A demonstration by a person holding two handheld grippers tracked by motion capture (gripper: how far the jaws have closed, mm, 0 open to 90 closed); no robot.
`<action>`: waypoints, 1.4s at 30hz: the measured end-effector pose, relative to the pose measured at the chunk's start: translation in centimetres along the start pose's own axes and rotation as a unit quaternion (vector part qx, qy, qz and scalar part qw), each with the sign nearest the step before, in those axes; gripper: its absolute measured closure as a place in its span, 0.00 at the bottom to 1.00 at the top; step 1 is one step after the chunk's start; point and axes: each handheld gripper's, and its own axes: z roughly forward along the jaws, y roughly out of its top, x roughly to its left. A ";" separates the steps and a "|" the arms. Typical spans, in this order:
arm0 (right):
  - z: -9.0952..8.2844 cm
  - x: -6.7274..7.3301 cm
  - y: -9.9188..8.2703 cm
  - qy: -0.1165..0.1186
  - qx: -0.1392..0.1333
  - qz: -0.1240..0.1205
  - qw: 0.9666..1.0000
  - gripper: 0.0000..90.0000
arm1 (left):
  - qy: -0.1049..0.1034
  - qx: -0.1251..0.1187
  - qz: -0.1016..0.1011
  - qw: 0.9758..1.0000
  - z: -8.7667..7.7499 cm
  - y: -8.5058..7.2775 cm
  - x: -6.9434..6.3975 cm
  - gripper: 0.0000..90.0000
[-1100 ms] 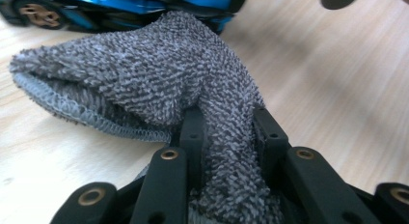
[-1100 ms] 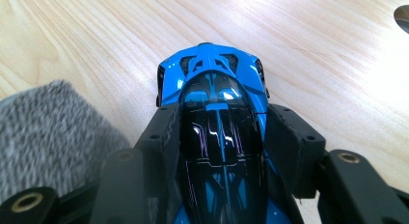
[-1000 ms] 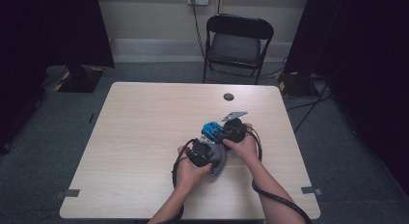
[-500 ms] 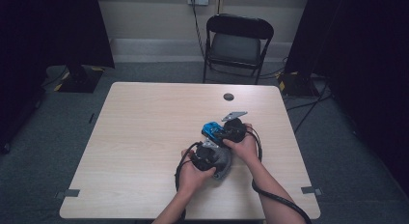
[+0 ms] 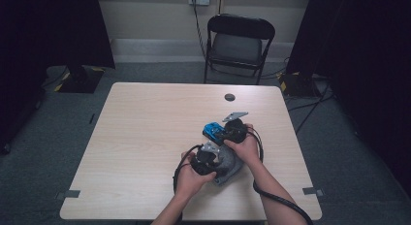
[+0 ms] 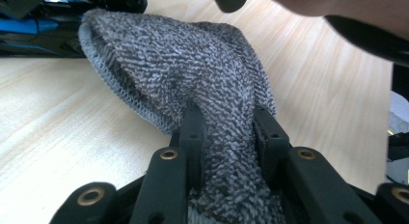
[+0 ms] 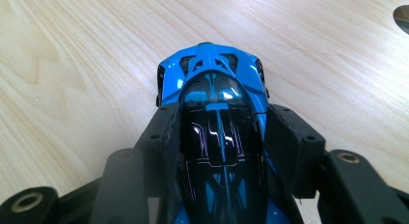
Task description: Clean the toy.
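From the high view, both hands worked close together at the right-hand near part of the wooden counter (image 5: 145,137). The left tongs (image 5: 206,159) sat over a grey cloth (image 5: 228,166) bunched on the counter, and the right tongs (image 5: 228,133) lay just beyond it against a small blue toy car (image 5: 211,130). That view was too distant to show how either pair of jaws stood.

The left gripper view settled one point: the left tongs (image 6: 230,137) were clenched on the grey terry cloth (image 6: 193,64), a fold of it pinched between the two black jaws and rising ahead in a hump, with its stitched hem on the left. The blue car (image 6: 29,26) showed at the upper left corner, just past the cloth.

The right gripper view showed the right tongs (image 7: 219,132) grasping the toy car (image 7: 212,74) by its sides, its glossy black roof between the jaws and its blue end pointing away over the counter (image 7: 72,64).

A small dark disc (image 5: 229,97) lay further back on the counter, well apart.
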 end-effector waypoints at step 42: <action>0.0 -0.1 -0.1 0.004 -0.005 0.001 1.000 0.53 | 0.195 -0.061 -0.127 0.971 -5.7 1.0 12.3 0.78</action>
